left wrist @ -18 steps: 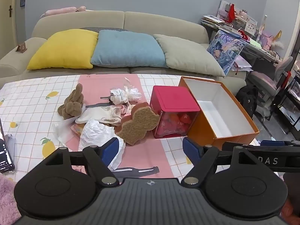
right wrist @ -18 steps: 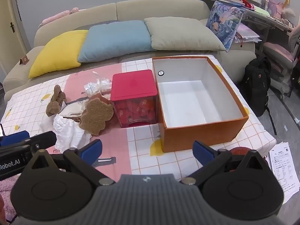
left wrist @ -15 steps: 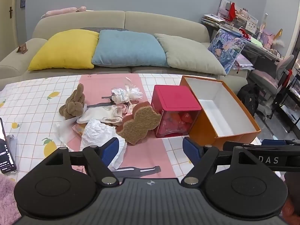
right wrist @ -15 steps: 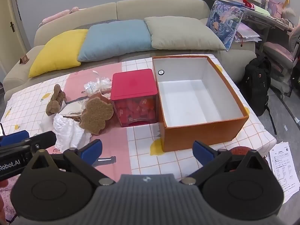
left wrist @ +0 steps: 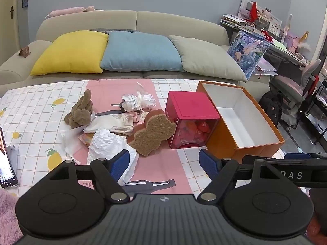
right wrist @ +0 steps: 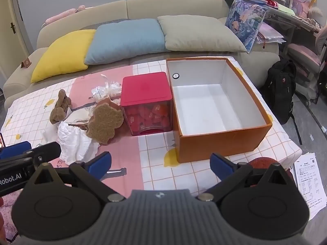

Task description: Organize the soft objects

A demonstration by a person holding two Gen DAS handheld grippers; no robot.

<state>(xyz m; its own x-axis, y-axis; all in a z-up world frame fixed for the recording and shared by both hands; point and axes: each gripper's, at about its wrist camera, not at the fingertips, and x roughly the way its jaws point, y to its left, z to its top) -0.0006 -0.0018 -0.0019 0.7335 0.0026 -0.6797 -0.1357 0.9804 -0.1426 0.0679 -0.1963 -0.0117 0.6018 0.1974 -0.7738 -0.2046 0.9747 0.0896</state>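
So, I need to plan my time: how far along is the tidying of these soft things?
Nothing looks done: the orange box is empty. Nothing is in hand; the left gripper and right gripper are open. The brown plush, white cloth and socks remain piled.

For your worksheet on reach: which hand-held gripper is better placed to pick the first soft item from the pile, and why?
Probably the left hand-held gripper: open and empty, with the white cloth just beyond its fingers. The right hand-held gripper, also open, faces the orange box instead.
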